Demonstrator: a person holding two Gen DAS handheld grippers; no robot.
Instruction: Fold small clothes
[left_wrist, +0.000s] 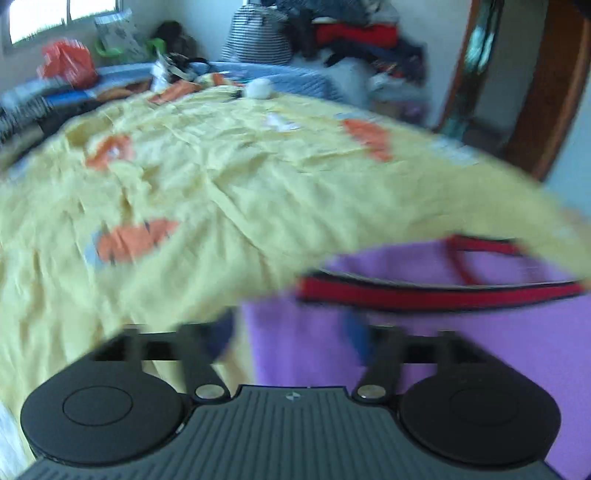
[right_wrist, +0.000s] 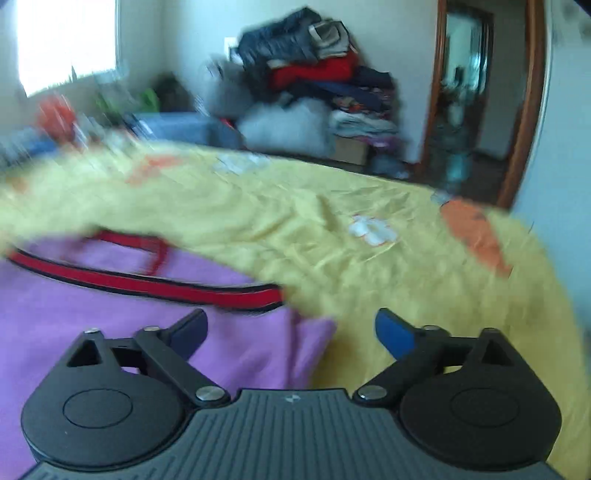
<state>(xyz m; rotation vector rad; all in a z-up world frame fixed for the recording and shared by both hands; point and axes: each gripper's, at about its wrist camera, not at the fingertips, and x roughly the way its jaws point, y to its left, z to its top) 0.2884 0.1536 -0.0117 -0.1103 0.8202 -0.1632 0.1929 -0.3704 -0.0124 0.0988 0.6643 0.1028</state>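
Looking down both wrist views, we saw a purple garment (right_wrist: 92, 314) with a red-and-black trim band (right_wrist: 147, 282) lying on a bed with a yellow sheet (right_wrist: 314, 229) printed with orange patches. Both frames were motion-blurred.

Right wrist view: the right gripper (right_wrist: 291, 332) stood released, jaws spread wide, nothing pinched between them. Its near finger sat over the purple cloth at about 9 o'clock, the blue pad (right_wrist: 395, 338) at about 3 o'clock over bare yellow sheet. The garment's right edge fell between the two fingers. We could not tell whether the fingers touched the cloth.

Left wrist view: the left gripper (left_wrist: 291, 339) also showed jaws apart, fingertips smeared by blur. The purple garment (left_wrist: 461, 332) filled the frame from 3 to 5 o'clock, the trim band (left_wrist: 443, 293) running across just ahead of the fingers. The garment's left edge lay between the fingers; no pinch visible.

At 12 o'clock, beyond the bed, a pile of clothes (right_wrist: 317, 81) was stacked against the wall. A wooden door frame (right_wrist: 532, 110) stood at 2 o'clock, a bright window (right_wrist: 66, 44) at 10 o'clock, and an orange bag (left_wrist: 68, 62) sat at 10 o'clock.
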